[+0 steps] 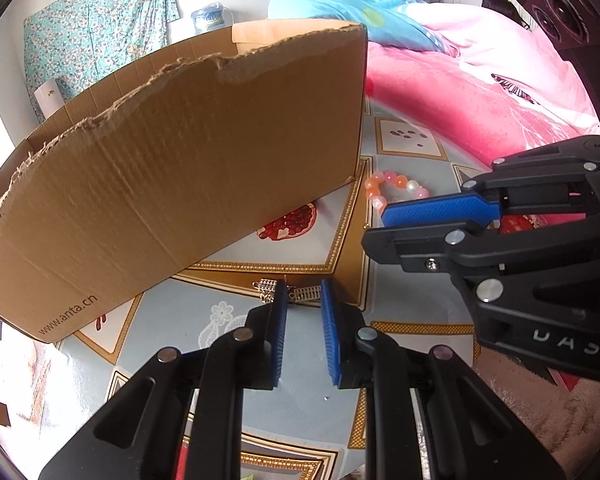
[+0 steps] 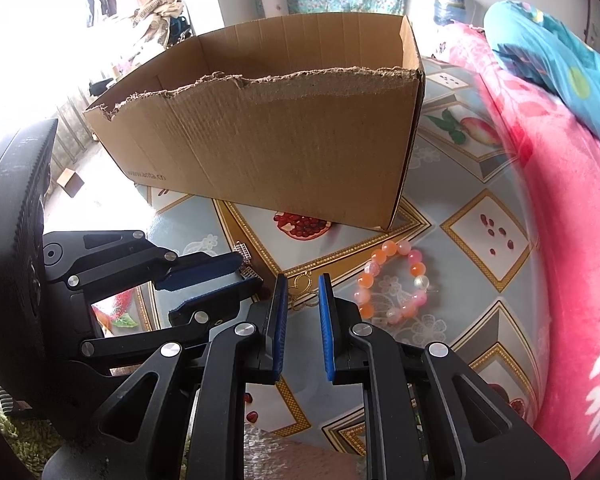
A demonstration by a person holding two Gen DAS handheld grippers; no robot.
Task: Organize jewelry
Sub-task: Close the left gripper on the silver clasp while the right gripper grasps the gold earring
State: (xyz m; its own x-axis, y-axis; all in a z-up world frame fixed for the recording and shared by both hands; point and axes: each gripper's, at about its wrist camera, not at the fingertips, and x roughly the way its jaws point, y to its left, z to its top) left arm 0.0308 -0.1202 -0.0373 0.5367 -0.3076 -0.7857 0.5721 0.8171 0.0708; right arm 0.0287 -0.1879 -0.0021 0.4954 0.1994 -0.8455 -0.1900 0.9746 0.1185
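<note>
Left wrist view: we find the left gripper [image 1: 304, 292] angled down over a patterned tablecloth [image 1: 300, 240], its blue pads a narrow gap apart. A pair of silver earrings [image 1: 306, 294] lies at the fingertips; we cannot tell whether the pads touch them, and nothing is pinched between them. The right gripper [image 1: 384, 224] enters from the right, its fingers nearly together, tips just beside a pink and orange bead bracelet [image 1: 396, 188] lying flat on the cloth.

In the right wrist view, we note the right gripper [image 2: 303, 292] likewise parted by a narrow gap, with a thin gold-coloured piece [image 2: 302, 286] on the cloth between its tips, not gripped. The bracelet [image 2: 392, 284] lies just right of it. An open cardboard box [image 2: 268, 140] with a torn front edge stands beyond, near all three pieces. A pink blanket [image 2: 560, 200] borders the cloth on the right.
</note>
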